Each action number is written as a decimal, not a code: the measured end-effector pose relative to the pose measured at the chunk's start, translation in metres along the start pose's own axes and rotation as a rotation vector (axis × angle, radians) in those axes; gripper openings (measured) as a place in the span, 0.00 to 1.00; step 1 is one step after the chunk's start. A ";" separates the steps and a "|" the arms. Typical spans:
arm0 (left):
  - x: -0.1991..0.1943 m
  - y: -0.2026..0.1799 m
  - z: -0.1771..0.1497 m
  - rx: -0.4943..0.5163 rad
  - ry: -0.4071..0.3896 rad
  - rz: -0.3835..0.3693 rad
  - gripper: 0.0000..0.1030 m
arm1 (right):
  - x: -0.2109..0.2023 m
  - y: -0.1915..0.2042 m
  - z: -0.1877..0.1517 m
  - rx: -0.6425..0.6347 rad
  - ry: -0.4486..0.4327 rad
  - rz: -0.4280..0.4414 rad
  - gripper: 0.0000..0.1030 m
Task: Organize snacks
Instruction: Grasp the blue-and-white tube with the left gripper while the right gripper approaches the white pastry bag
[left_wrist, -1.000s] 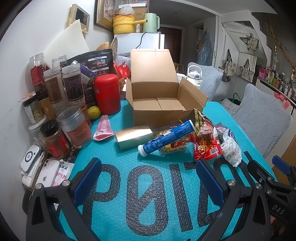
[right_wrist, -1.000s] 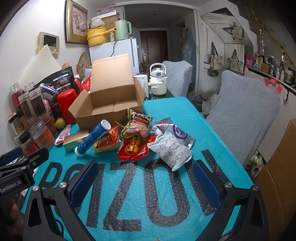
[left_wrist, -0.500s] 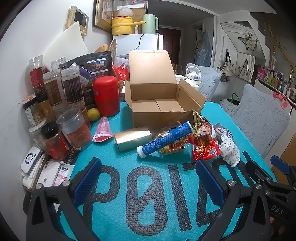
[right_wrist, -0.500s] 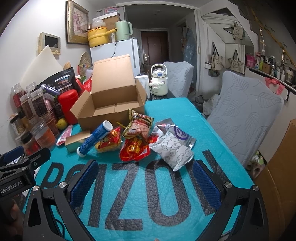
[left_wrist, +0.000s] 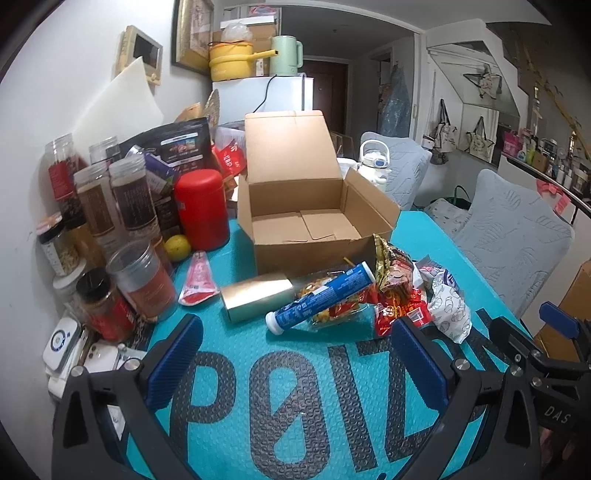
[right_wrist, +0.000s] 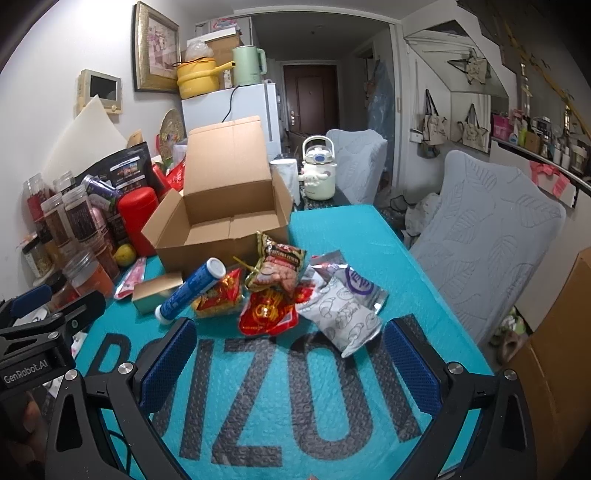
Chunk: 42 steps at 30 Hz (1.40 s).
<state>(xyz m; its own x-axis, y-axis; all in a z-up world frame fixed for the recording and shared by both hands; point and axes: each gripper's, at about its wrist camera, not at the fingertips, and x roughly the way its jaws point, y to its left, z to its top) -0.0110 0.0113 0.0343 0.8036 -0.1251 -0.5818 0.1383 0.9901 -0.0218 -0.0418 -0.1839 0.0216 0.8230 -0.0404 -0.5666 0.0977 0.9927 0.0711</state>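
Note:
An open, empty cardboard box (left_wrist: 314, 225) stands at the back of the teal mat (left_wrist: 288, 406); it also shows in the right wrist view (right_wrist: 221, 225). In front of it lie a gold box (left_wrist: 255, 299), a blue tube (left_wrist: 321, 297) (right_wrist: 190, 290), red snack packets (right_wrist: 267, 310), a brown snack bag (right_wrist: 280, 264) and a white pastry bag (right_wrist: 341, 314). My left gripper (left_wrist: 295, 354) is open and empty, short of the tube. My right gripper (right_wrist: 290, 354) is open and empty, short of the red packets.
Jars (left_wrist: 122, 206), a red canister (left_wrist: 201, 208), a lemon (left_wrist: 177, 247) and a red sachet (left_wrist: 197, 278) crowd the left side by the wall. Phones (left_wrist: 92, 363) lie at the near left. Grey chairs (right_wrist: 491, 229) stand to the right of the table.
Both grippers have crept slightly forward toward the snack pile. Nothing on the table has moved.

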 end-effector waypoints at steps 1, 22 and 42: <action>0.002 0.000 0.001 0.006 0.001 -0.004 1.00 | 0.002 -0.001 0.001 0.000 0.005 0.002 1.00; 0.052 -0.003 -0.011 0.095 0.051 -0.119 1.00 | 0.039 0.000 -0.022 0.014 0.098 0.112 1.00; 0.143 -0.005 0.007 0.181 0.172 -0.236 0.70 | 0.095 -0.010 -0.008 0.036 0.164 0.194 1.00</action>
<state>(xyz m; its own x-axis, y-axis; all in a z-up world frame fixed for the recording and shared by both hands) 0.1067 -0.0120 -0.0433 0.6298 -0.3218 -0.7070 0.4216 0.9060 -0.0367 0.0314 -0.1964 -0.0394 0.7268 0.1727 -0.6648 -0.0309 0.9751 0.2196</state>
